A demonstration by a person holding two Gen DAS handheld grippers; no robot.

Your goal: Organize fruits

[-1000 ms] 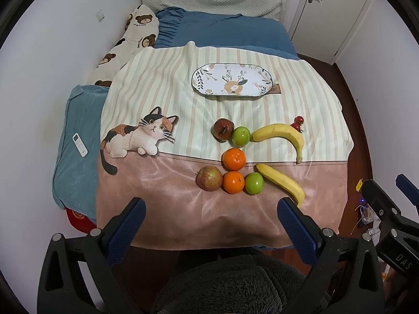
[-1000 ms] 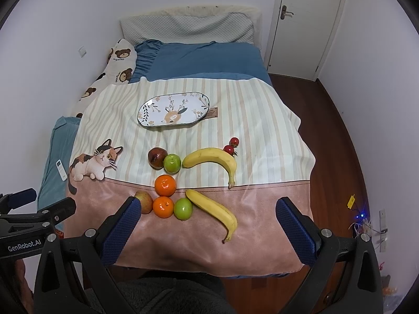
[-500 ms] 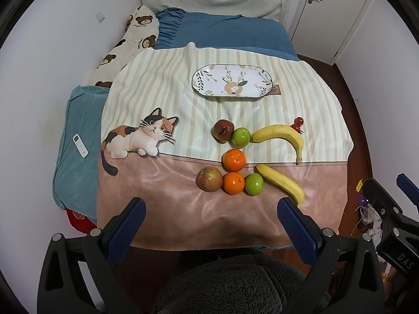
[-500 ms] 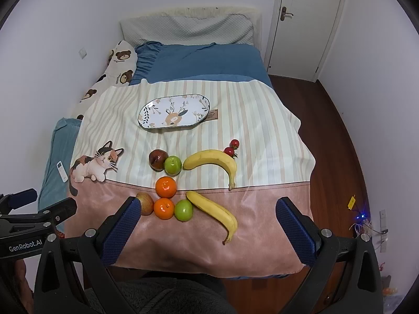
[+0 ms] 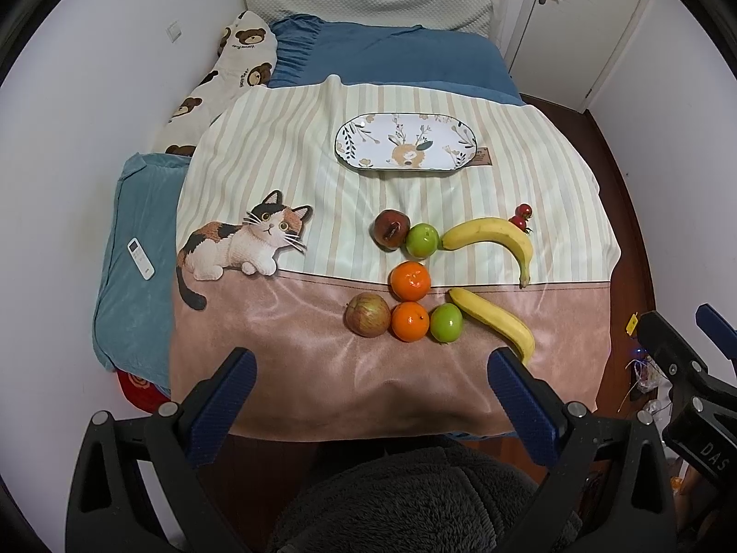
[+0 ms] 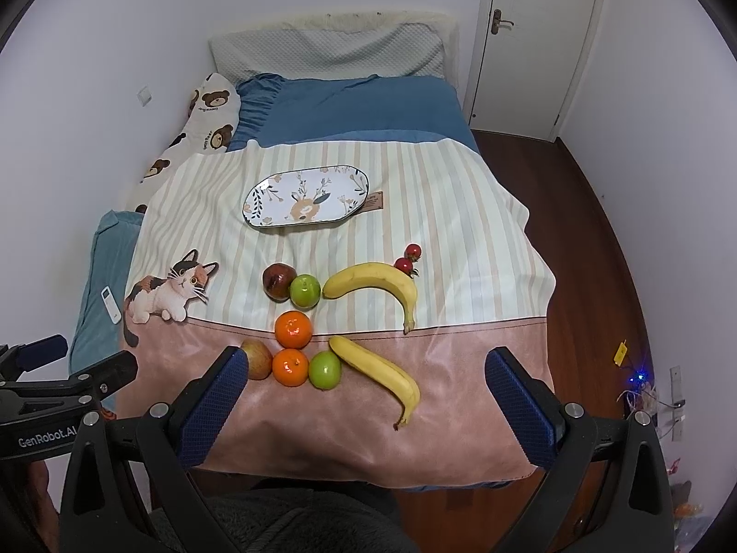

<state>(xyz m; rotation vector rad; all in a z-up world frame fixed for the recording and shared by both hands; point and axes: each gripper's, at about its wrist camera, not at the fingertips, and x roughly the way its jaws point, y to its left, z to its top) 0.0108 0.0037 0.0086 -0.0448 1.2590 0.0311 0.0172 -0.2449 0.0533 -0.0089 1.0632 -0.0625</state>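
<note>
Both tools spread wide, empty: left tool (image 5: 366, 396), right tool (image 6: 364, 391). Fruit clustered mid-frame on the bed (image 5: 299, 350), plate (image 5: 405, 141) above, bare. Bananas (image 5: 493, 239) probably soft, bruisable: pinch mid-length. Oranges (image 5: 410, 280) firm, round, likely to roll: grip across the widest part.

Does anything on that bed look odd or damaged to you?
The dark red apple beside the far green apple looks bruised or shrivelled, with a dark patch. The floral oval plate holds nothing; every fruit lies loose on the striped blanket.
</note>
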